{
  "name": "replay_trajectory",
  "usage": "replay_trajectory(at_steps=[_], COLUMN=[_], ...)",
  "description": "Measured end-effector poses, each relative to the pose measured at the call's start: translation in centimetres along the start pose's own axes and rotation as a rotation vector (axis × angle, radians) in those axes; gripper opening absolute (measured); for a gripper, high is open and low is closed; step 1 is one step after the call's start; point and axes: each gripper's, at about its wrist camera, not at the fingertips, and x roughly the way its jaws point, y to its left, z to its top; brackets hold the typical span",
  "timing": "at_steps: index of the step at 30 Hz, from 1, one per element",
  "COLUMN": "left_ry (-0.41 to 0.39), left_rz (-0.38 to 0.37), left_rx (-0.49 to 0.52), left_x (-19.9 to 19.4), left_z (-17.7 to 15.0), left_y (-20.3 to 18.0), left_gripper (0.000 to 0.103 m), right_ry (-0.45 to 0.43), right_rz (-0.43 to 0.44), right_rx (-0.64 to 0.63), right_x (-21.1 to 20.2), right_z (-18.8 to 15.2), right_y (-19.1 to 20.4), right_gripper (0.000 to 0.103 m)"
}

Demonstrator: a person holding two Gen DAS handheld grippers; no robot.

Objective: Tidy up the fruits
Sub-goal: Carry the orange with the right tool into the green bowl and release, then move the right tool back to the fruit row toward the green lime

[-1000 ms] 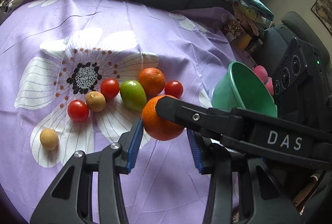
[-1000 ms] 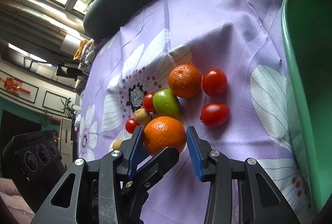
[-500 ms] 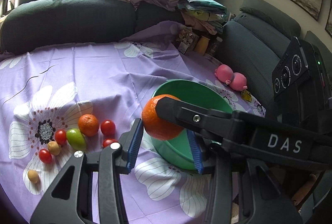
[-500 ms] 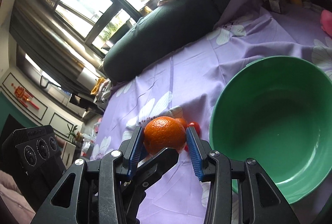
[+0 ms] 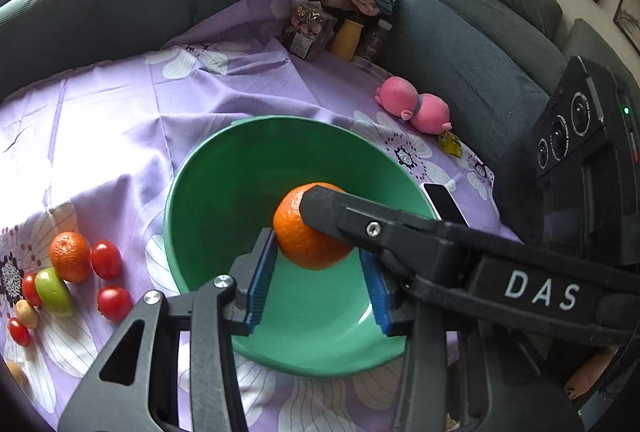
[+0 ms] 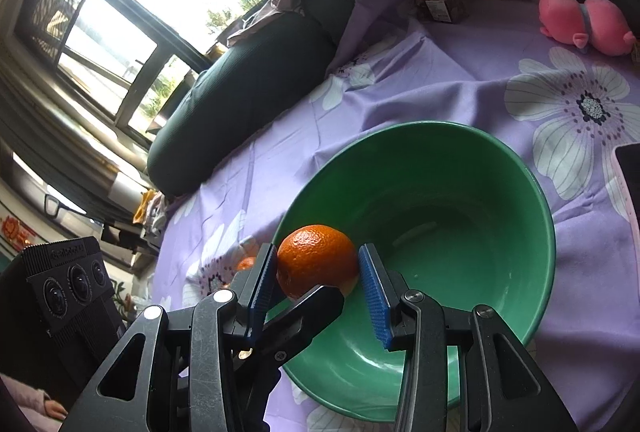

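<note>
**Orange is over the bowl now**

The big orange sits between the blue pads of the right gripper, which is clamped on it, both pads pressed to the peel. The left gripper comes in crosswise. Its left pad touches the fruit, but the right gripper's black finger covers the other side, so I can't tell if it's really squeezing.

Compared with a second ago, that's a big shift. Back then the orange hung over the purple flowered cloth, right by the fruit pile. Half a second ago it was at the near-left rim of the green bowl. Now it's held over the inside of the bowl, towards the near side. The grip on it looks the same throughout.

The rest of the fruit lies on the cloth left of the bowl: a smaller orange, cherry tomatoes, a green fruit and a small brown fruit. A pink plush toy lies far right.
</note>
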Motion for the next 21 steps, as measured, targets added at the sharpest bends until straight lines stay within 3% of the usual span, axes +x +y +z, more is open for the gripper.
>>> replay_trajectory(at_steps=[4, 6, 9, 11, 12, 21], left_ry=[-0.001, -0.010, -0.042, -0.058, -0.067, -0.182], left_rz=[-0.002, -0.011, -0.029, -0.023, -0.010, 0.188], left_rx=[-0.001, -0.036, -0.078, -0.103, -0.123, -0.300], left_x=[0.2, -0.5, -2.4, -3.9, -4.7, -13.2], left_z=[-0.5, -0.7, -1.0, -1.1, -1.2, -4.1], left_y=[0.2, 0.7, 1.5, 2.4, 3.0, 11.0], left_gripper=[0.038, 0.038, 0.042, 0.051, 0.056, 0.064], right_ry=[0.014, 0.013, -0.011, -0.037, -0.054, -0.088], right_rz=[-0.099, -0.101, -0.092, -0.105, -0.110, -0.093], right_rx=[-0.032, -0.027, -0.041, -0.053, -0.053, -0.138], right_x=[0.7, 0.7, 0.1, -0.4, -0.6, 0.4], right_z=[-0.2, -0.3, -0.3, -0.4, -0.4, -1.3], right_y=[0.3, 0.2, 0.6, 1.1, 1.4, 5.6], right_gripper=[0.044, 0.044, 0.045, 0.053, 0.054, 0.057])
